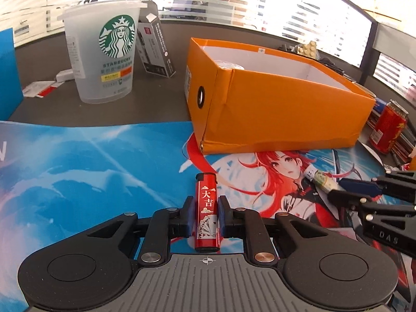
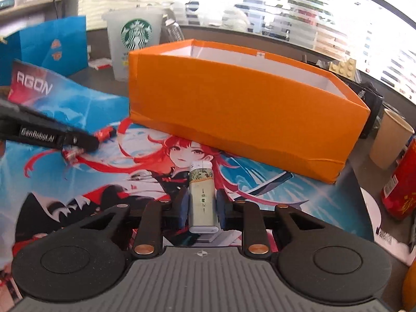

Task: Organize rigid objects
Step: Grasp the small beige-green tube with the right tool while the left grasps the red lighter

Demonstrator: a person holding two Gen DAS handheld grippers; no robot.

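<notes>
Printed blue mat underneath, each hand-held gripper clamped on a lighter: left hand-held gripper on the red printed lighter, right hand-held gripper on the pale green lighter; lift level, clear the open orange cardboard box wall.

Both wrist cameras look closely down-forward, sharing the orange box.

The left gripper and right gripper both angle downward (fingers nearly together, each clamped on something).
</notes>
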